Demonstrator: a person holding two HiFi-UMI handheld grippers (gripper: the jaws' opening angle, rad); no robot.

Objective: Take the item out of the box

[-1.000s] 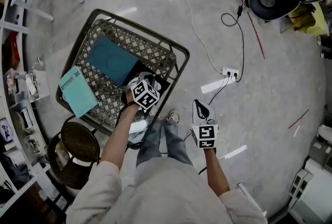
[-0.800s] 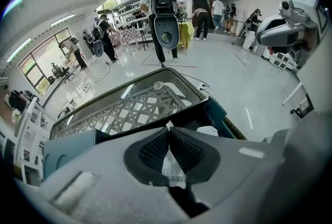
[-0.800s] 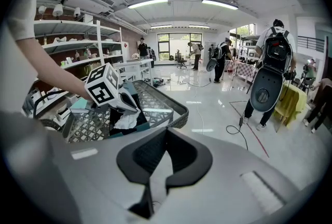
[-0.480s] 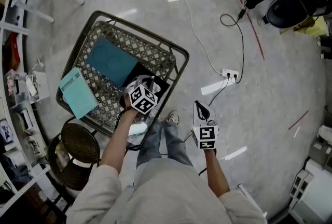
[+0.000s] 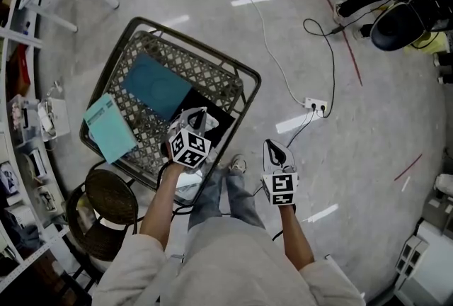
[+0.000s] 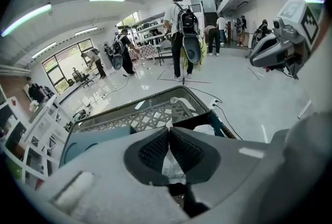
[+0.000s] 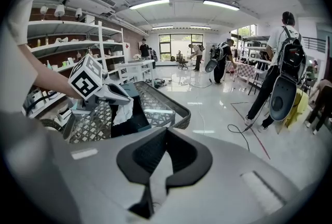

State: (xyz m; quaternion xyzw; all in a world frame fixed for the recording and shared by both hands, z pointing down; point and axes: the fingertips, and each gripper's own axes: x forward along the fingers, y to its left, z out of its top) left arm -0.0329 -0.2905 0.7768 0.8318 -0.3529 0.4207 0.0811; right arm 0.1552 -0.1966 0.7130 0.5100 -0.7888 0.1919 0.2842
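A dark wire basket (image 5: 244,78) stands on the floor and holds an open black box (image 5: 221,125) and a teal box (image 5: 159,85). My left gripper (image 5: 196,114) hangs over the black box, shut on a white plastic-wrapped item (image 6: 170,165) pinched between its pads. From the right gripper view the white item (image 7: 122,111) dangles below the left gripper (image 7: 126,99), above the black box (image 7: 136,116). My right gripper (image 5: 275,149) is held still over bare floor to the right of the basket, shut with nothing in it (image 7: 165,140).
A light teal booklet (image 5: 108,129) leans on the basket's left rim. A round brown stool (image 5: 110,197) stands by the basket's near corner. A white cable runs to a power strip (image 5: 316,105) on the floor. White shelves (image 5: 21,120) line the left. Several people stand further off (image 6: 181,36).
My left gripper has risen and drawn back toward the body, lifting the white item up from the black box. The right gripper has stayed put.
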